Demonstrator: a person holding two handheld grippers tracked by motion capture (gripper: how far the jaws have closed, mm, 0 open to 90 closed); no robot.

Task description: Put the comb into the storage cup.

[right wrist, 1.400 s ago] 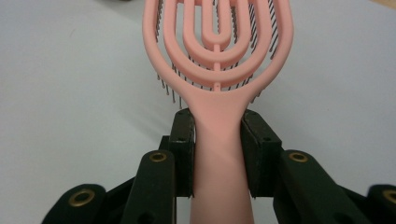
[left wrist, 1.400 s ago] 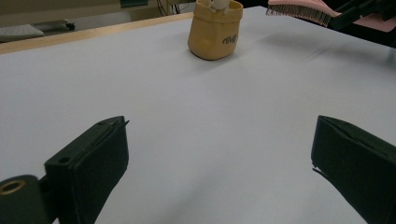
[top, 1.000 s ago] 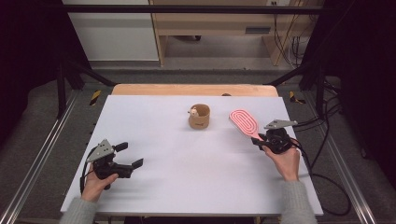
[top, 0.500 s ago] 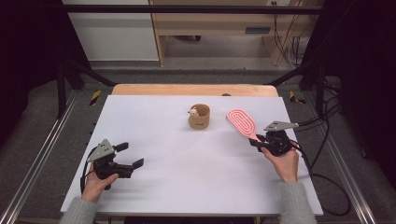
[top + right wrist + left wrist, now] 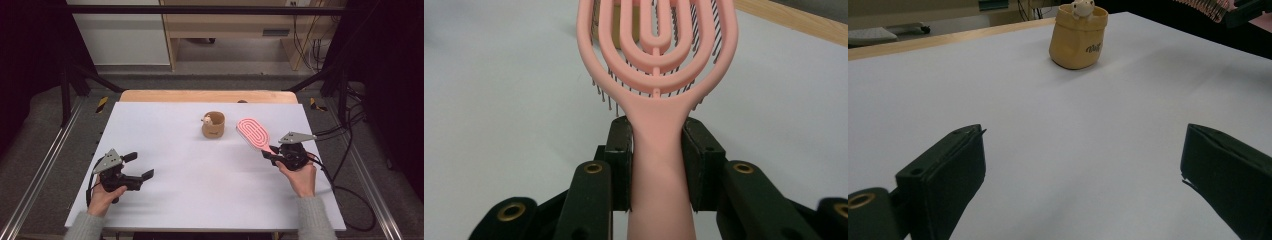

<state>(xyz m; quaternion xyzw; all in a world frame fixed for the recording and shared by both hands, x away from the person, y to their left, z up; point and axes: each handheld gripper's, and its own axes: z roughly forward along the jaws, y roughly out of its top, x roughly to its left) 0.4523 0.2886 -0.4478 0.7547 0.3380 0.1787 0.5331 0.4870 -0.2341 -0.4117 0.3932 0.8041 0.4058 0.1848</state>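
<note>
Right gripper [image 5: 270, 154]: clamped tight on neck of pink brush [image 5: 253, 132], one jaw pressed to each side of handle. Seen along the jaws in the right gripper view: brush [image 5: 657, 75] pointing away, looped ribs on top, dark bristles hanging underneath over white table [image 5: 499, 100]. From above: brush head lifted toward far right part of table [image 5: 200, 180], aimed up and left, just right of tan cup [image 5: 213, 125] but apart from it. Small pale figure peeking out of cup rim.

Left gripper [image 5: 140, 167]: jaws spread wide, nothing between them, low over near left of table, well apart from cup and brush. In the left gripper view: two black jaws at either lower corner, bare tabletop between, cup [image 5: 1078, 36] far ahead, brush bristles [image 5: 1205, 6] at top right edge.
</note>
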